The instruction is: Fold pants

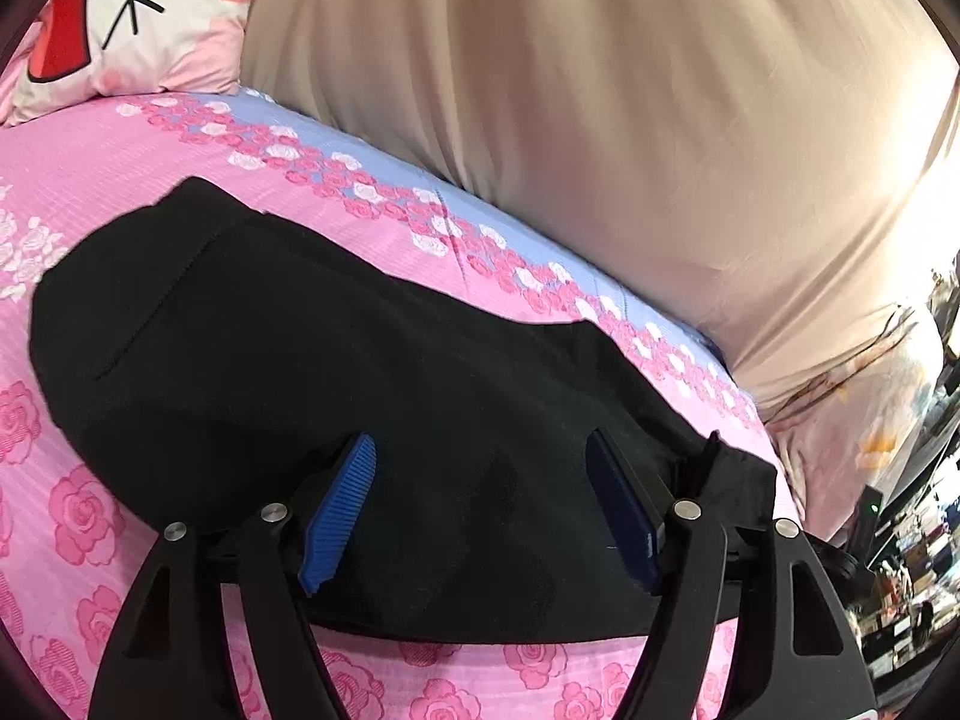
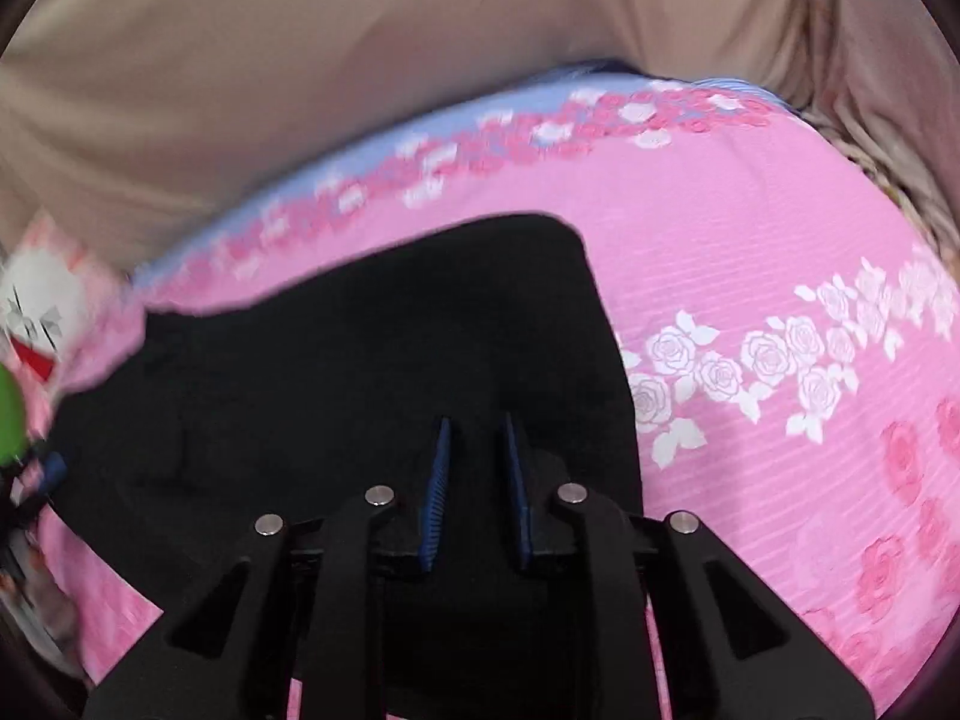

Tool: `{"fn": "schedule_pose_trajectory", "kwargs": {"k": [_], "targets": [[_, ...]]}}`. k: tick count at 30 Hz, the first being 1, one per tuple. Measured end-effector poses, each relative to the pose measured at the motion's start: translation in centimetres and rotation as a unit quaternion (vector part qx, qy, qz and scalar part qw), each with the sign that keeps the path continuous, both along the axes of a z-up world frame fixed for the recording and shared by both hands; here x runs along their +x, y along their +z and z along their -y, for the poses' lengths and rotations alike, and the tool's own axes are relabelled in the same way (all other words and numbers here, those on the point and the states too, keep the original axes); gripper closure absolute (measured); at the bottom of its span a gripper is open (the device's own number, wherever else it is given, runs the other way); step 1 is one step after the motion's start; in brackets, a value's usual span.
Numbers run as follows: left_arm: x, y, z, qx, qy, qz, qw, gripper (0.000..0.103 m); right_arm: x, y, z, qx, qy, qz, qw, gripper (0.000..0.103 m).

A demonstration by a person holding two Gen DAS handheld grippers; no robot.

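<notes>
The black pants (image 1: 288,348) lie folded on a pink rose-print bed sheet (image 1: 90,156). A pocket seam shows at their left end. My left gripper (image 1: 480,450) is wide open above the pants' near edge, its blue pads (image 1: 339,504) apart with nothing between them. In the right wrist view the pants (image 2: 360,360) fill the lower left, their corner pointing up. My right gripper (image 2: 477,426) hovers over the black cloth with its blue pads (image 2: 438,480) a narrow gap apart; no fabric shows pinched between them.
A beige cloth (image 1: 600,120) hangs along the bed's far side, also in the right wrist view (image 2: 300,60). A pink cartoon pillow (image 1: 120,18) lies at the far left. Shelves with clutter (image 1: 912,570) show past the bed's right edge. Bare sheet (image 2: 780,360) lies right of the pants.
</notes>
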State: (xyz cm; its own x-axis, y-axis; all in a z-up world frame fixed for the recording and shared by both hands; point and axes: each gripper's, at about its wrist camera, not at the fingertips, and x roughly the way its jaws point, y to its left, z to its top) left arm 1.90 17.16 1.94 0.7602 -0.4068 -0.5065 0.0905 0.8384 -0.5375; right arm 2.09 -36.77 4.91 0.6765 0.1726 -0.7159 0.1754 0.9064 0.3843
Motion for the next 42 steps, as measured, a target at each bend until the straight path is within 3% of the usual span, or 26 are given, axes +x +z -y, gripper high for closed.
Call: {"fn": "schedule_pose_trajectory", "kwargs": {"k": [3, 4, 5, 7, 8, 10, 13, 17, 20, 22, 23, 24, 26, 29, 32, 35, 37, 40, 42], "targets": [[-1.3, 0.2, -2.6, -0.047, 0.031, 0.019, 0.9982, 0.032, -0.8, 2.2, -1.9, 0.022, 0.030, 0.038, 0.999, 0.083], [-1.7, 0.1, -3.9, -0.063, 0.049, 0.018, 0.9966, 0.032, -0.6, 2.4, -3.3, 0.005, 0.054, 0.037, 0.998, 0.082], [-2.0, 0.0, -5.2, -0.075, 0.064, 0.013, 0.9950, 0.032, -0.3, 1.8, -4.5, -0.015, 0.073, 0.026, 0.997, 0.075], [-2.4, 0.0, -7.6, -0.079, 0.099, -0.007, 0.9919, 0.032, 0.7, -0.2, -6.8, -0.090, 0.096, -0.015, 0.991, 0.069], [-2.7, 0.1, -8.5, -0.078, 0.115, -0.013, 0.9902, 0.032, 0.2, -0.3, -8.0, -0.128, 0.091, 0.001, 0.988, 0.069], [-3.4, 0.1, -11.3, -0.090, 0.155, -0.029, 0.9834, 0.031, -0.2, 0.3, -9.5, -0.153, 0.085, 0.011, 0.985, 0.064], [-3.6, -1.3, -14.8, -0.144, 0.195, -0.067, 0.9679, 0.027, -0.4, 0.5, -10.8, -0.111, 0.096, 0.046, 0.988, 0.044], [-2.1, -3.7, -15.5, -0.193, 0.195, -0.102, 0.9561, 0.027, 0.0, 0.3, -10.5, -0.089, 0.083, 0.050, 0.991, 0.039], [-1.0, -3.1, -13.9, -0.176, 0.181, -0.086, 0.9637, 0.017, -0.7, 0.5, -9.8, -0.062, 0.071, 0.062, 0.994, 0.039], [0.5, -3.0, -12.8, -0.166, 0.160, -0.094, 0.9685, 0.021, -1.1, 0.4, -9.4, -0.048, 0.064, 0.070, 0.994, 0.035], [1.1, -3.0, -12.4, -0.160, 0.151, -0.099, 0.9705, 0.047, -1.2, 0.4, -9.2, -0.042, 0.058, 0.073, 0.995, 0.030], [1.7, -2.6, -11.6, -0.138, 0.149, -0.104, 0.9736, 0.079, -1.5, 0.5, -8.9, -0.039, 0.052, 0.076, 0.995, 0.029], [1.8, -1.1, -10.8, -0.116, 0.143, -0.089, 0.9789, 0.083, -1.6, 0.5, -8.6, -0.027, 0.049, 0.083, 0.995, 0.028], [1.3, 3.7, -8.2, -0.084, 0.116, -0.033, 0.9891, 0.087, -1.9, 0.6, -8.1, -0.010, 0.046, 0.092, 0.995, 0.027], [0.2, 10.5, -2.2, -0.035, 0.049, 0.036, 0.9975, 0.088, -2.2, 0.7, -7.8, 0.002, 0.041, 0.102, 0.994, 0.027], [-0.5, 15.2, 5.1, 0.001, -0.035, 0.072, 0.9968, 0.087, -2.6, 0.9, -7.5, 0.013, 0.038, 0.114, 0.993, 0.026], [-0.6, 16.4, 9.9, 0.019, -0.084, 0.078, 0.9932, 0.075, -2.8, 1.0, -7.3, 0.019, 0.038, 0.121, 0.992, 0.024], [-1.5, 15.7, 15.3, 0.011, -0.144, 0.083, 0.9861, 0.014, -3.1, 1.1, -7.0, 0.029, 0.042, 0.131, 0.990, 0.020], [-2.1, 14.5, 16.8, 0.001, -0.163, 0.084, 0.9831, 0.014, -3.3, 1.2, -6.9, 0.039, 0.047, 0.136, 0.989, 0.018]]}}
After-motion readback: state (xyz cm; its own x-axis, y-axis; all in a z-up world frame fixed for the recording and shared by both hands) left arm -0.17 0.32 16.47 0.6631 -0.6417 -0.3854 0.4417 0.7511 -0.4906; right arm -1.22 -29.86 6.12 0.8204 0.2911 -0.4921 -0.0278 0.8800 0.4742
